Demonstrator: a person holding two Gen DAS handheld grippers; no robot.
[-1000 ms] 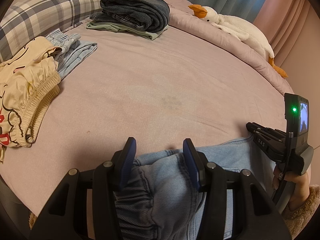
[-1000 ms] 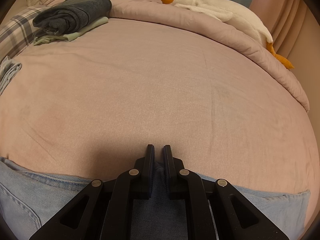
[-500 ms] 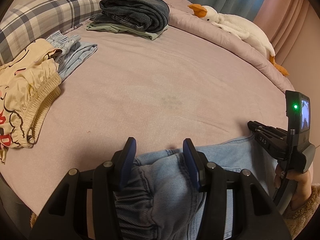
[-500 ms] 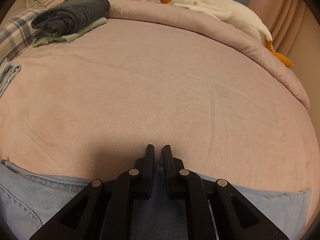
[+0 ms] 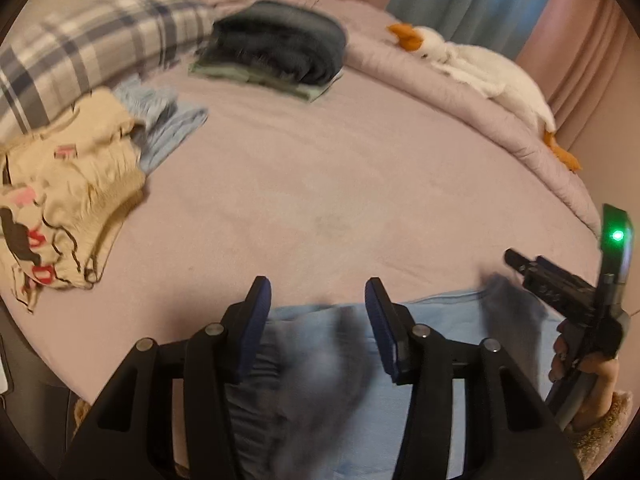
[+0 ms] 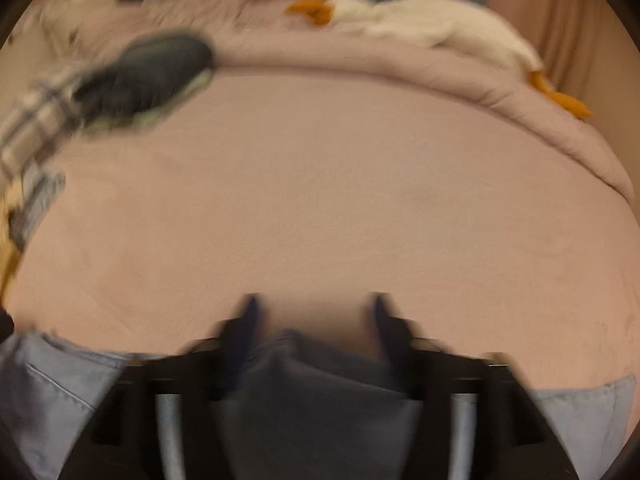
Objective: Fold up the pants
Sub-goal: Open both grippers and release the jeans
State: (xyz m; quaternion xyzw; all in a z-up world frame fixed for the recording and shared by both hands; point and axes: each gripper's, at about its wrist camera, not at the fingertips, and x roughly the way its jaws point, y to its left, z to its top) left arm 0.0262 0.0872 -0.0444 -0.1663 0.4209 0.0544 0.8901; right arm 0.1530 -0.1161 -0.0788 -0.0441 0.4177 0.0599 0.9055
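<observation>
Both views are smeared with motion blur, the right wrist one worst: there the right gripper (image 6: 314,312) shows only as two dark, ghosted fingers. Its jaws have just been opening and stand wide, with a fold of the light blue jeans (image 6: 316,380) lying loose below and between them, not pinched. How the denim lies under the gripper body is hidden.

The left gripper (image 5: 318,304) has blue-padded fingers set about halfway apart. They have eased apart a little, and the gathered elastic waistband of the jeans (image 5: 320,360) sits blurred between them; the pads do not seem to press on it. The jeans lie at six o'clock on the bed, along its near edge, cut off by the frame bottom.

The pink bedsheet (image 5: 340,184) is smooth and matte. At nine o'clock lies a crumpled cream printed garment (image 5: 60,208), beside it ribbed pale blue cloth (image 5: 168,132). At eleven, a dark folded stack (image 5: 276,52) rests on a green piece. A white plush goose (image 5: 480,68) sprawls at one o'clock.
</observation>
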